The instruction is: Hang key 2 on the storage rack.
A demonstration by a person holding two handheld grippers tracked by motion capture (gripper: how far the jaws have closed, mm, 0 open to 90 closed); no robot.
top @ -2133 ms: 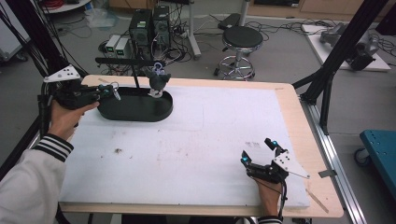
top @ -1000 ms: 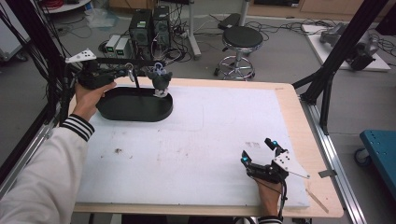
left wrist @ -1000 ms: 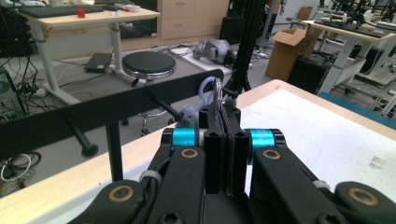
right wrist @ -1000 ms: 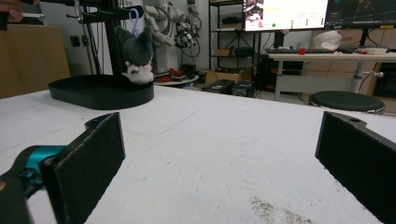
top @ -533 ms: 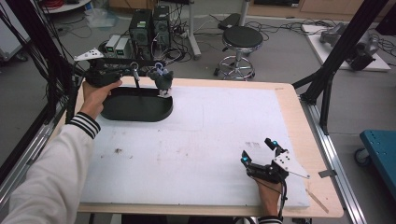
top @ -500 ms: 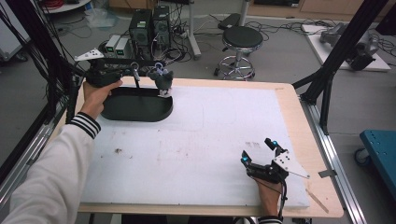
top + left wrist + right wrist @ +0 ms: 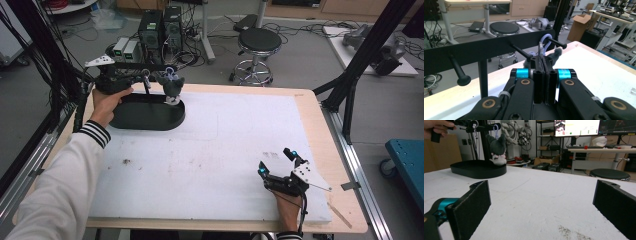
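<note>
Keychain plush [image 7: 172, 86], grey with a pale bottom, is hanging off a peg on the black rack [image 7: 145, 67] at the far left corner of the table. It dangles over the right end of the rack's oval black base [image 7: 147, 114]. Its long axis runs straight up and down: lilac loop [image 7: 545, 41] on top over the peg [image 7: 556, 43], pale end pointing at the base.

Left gripper [image 7: 543, 60] is up at the rack's crossbar, jaws pressed flat together, and a thin metal ring [image 7: 540, 50] of the keychain pokes up right at the tips. Looks pinched in there, but I can't say for sure from the left gripper view. Right gripper [image 7: 280, 167] sits on the white mat [image 7: 225, 150] near the table's near right corner, well apart from all this, jaws spread wide with nothing between them.

What could go sideways, I reckon: that ring is tiny and the pinch is right at the jaw tips, so any twist could let it slip out and the plush would just swing. Also the peg has a knob on its end. If the loop gets dragged along at an angle it'll catch there, and pulling harder could tip the whole rack, since nothing's holding the base down.
</note>
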